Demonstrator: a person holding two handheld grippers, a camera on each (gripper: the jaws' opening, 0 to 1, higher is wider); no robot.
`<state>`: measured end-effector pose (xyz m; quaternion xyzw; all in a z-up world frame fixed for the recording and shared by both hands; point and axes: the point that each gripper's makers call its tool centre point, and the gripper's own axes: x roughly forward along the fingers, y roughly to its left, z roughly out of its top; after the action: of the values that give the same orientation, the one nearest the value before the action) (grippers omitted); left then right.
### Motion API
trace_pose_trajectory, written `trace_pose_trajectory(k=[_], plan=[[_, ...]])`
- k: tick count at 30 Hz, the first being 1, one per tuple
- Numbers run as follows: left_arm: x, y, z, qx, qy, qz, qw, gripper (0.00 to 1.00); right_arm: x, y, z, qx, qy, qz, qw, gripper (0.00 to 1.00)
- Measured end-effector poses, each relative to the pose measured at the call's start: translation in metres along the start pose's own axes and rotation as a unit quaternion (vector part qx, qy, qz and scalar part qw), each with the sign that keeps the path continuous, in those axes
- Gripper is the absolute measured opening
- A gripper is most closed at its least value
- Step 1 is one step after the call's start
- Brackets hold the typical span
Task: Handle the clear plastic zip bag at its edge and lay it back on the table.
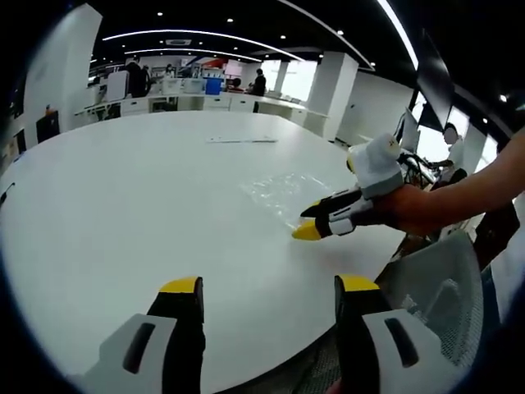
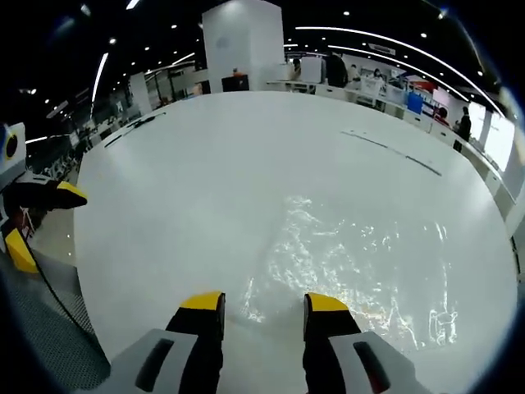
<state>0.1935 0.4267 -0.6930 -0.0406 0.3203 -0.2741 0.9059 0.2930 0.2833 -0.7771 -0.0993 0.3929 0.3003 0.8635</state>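
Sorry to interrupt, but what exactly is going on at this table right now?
A person holds a gripper in each hand over a large white table. The right gripper is at the near edge of a clear plastic zip bag lying flat on the table, jaws open. The left gripper hangs back near the table's edge, open and empty.

The clear plastic zip bag (image 2: 353, 263) is lying flat on the white table (image 2: 205, 180), its film wrinkling and catching glints of the ceiling lights. In the left gripper view the bag (image 1: 283, 193) is resting toward the table's near right edge, with 1 corner pointing at that edge.
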Motion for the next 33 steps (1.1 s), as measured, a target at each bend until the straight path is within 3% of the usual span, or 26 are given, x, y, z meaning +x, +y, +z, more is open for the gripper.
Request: trace_pose_trajectory(k=[14, 33], plan=[[0.002, 0.001, -0.002, -0.002, 0.002, -0.001, 1.0000, 0.62, 0.008, -0.005, 0.001, -0.005, 0.002, 0.003, 1.0000, 0.27], [0.000, -0.003, 0.001, 0.000, 0.001, -0.003, 1.0000, 0.61, 0.005, -0.011, -0.003, -0.034, 0.014, -0.017, 0.9992, 0.08]])
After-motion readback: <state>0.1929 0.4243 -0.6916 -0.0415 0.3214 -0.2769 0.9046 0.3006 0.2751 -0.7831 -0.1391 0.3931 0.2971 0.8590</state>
